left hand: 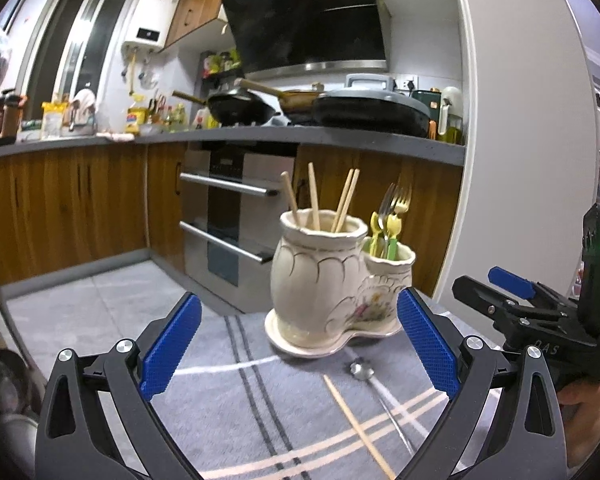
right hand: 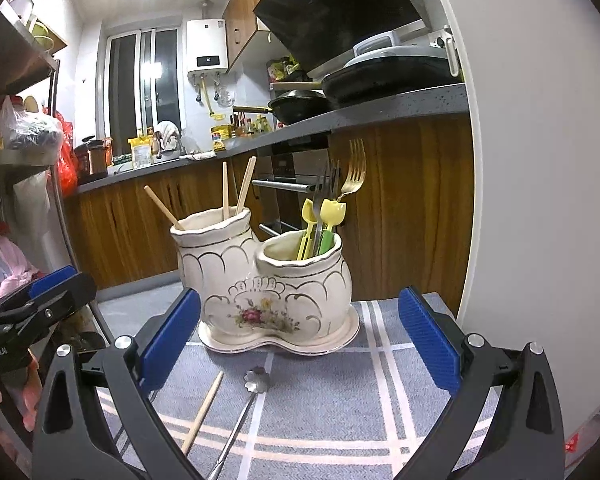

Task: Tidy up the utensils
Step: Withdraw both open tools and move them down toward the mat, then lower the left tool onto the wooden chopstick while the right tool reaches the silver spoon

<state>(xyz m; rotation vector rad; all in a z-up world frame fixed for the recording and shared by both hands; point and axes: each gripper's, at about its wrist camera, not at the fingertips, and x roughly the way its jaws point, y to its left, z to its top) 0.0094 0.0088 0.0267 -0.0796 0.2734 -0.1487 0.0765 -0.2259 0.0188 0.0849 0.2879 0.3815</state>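
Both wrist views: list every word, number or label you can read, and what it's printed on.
"DAS": on the right gripper body, in the left wrist view.
Digits on the water heater display: too blurred to read.
White lettering on the left gripper body: too small.
Bottle and packet labels on the counter: unreadable.

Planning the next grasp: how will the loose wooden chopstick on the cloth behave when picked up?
The chopstick looks thin, stiff and light. Lying flat on the cloth, it may roll or slip between the open right tongs.
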